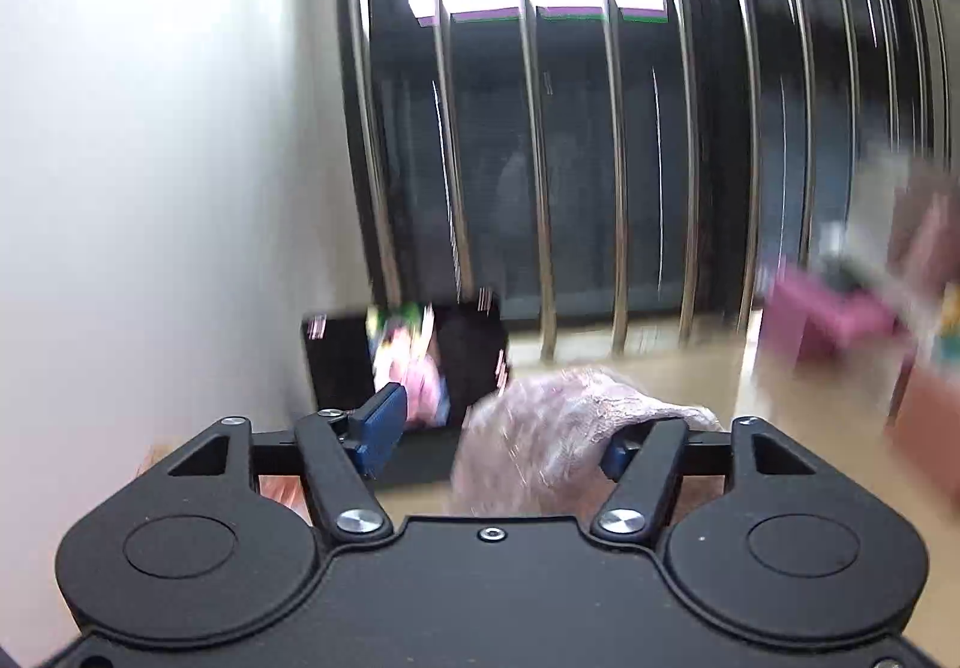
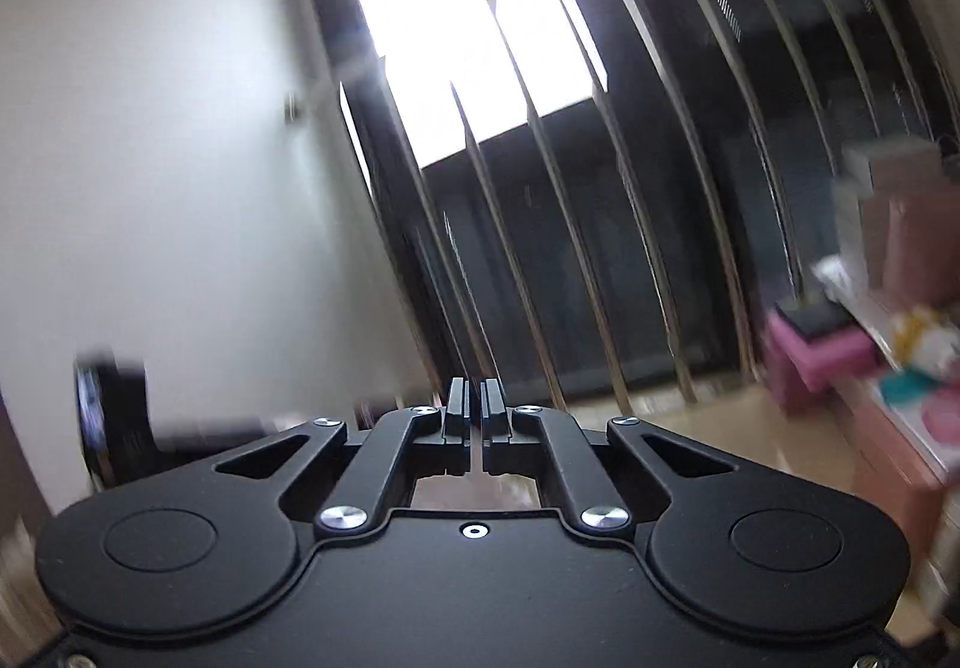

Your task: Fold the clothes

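- Left tool point(image 1: 498, 431): jaws stand wide apart. The left blue pad point(image 1: 379, 428) is fully exposed; the right pad is mostly hidden behind cloth.
- Garment point(image 1: 558, 428): a pale pink, crumpled piece of clothing lies draped over the right finger of the left tool and bunches into the gap between the 2 fingers. It is not clamped. Motion blur hides its full shape and whether it touches anything below.
- Right tool point(image 2: 475, 407): the 2 fingers sit together with only a thin slit between them. Nothing shows between them.
- Both views point upward toward a white wall point(image 1: 150, 158) and a barred window point(image 1: 570, 158) with bright light at its top.
- A black screen point(image 1: 414, 362) showing a colourful picture stands beyond the left tool, against the wall.
- A pink box point(image 2: 822, 356) sits at the right, near a cluttered pinkish cabinet point(image 2: 900, 458); details there are blurred.
- A beige floor point(image 1: 690, 374) lies below the window.
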A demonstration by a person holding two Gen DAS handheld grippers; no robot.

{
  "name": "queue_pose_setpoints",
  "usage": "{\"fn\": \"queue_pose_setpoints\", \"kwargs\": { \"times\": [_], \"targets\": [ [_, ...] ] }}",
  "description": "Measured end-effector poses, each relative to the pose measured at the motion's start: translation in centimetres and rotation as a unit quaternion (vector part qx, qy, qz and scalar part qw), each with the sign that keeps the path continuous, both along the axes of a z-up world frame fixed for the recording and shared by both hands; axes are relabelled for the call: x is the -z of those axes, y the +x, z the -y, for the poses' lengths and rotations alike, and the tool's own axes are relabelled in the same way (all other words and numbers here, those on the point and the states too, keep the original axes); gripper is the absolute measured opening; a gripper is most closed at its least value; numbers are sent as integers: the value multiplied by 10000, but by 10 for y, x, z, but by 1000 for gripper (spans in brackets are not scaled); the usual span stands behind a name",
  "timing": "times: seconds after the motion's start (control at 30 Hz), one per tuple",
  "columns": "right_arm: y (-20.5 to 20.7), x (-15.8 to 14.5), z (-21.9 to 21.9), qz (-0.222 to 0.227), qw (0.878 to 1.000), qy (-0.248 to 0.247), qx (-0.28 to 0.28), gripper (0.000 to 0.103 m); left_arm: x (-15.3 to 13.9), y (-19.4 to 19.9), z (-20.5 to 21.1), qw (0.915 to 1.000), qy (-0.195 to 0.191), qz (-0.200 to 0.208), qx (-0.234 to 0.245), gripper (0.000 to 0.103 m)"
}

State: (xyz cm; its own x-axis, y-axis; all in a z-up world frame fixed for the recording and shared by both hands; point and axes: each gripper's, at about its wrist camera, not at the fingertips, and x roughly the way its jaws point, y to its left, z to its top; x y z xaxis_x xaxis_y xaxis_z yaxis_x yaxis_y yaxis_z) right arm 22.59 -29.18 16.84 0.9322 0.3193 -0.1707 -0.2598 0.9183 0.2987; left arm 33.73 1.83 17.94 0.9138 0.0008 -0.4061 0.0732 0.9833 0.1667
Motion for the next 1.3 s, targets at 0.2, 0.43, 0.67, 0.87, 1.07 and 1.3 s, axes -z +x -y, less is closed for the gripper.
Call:
{"fn": "queue_pose_setpoints", "kwargs": {
  "times": [0.2, 0.43, 0.67, 0.87, 1.07, 1.3],
  "targets": [
    [-24, 123, -12, -1512, 9832, -917, -446, 28, 147, -58, -29, 9896, -531, -1270, 419, 20],
    [-43, 180, -19, -2241, 9680, -898, -691, 45, 203, -113, -56, 9874, -608, -1460, 99, 69],
    [-80, 199, -28, -2256, 9705, 583, -615, 52, 165, -100, -14, 9925, -776, -805, 504, 103],
    [-121, 206, -23, -2386, 9689, 552, -343, 52, 186, -13, 30, 9710, -1265, -1873, -782, 100],
    [-160, 193, 17, -2050, 9742, 946, 58, 52, 205, -3, 3, 9408, -2392, -2125, -1115, 19],
    [-154, 199, 16, -2086, 9750, 761, -74, 52, 177, -86, -51, 9572, -2414, -1565, -320, 8]
  ]
}}
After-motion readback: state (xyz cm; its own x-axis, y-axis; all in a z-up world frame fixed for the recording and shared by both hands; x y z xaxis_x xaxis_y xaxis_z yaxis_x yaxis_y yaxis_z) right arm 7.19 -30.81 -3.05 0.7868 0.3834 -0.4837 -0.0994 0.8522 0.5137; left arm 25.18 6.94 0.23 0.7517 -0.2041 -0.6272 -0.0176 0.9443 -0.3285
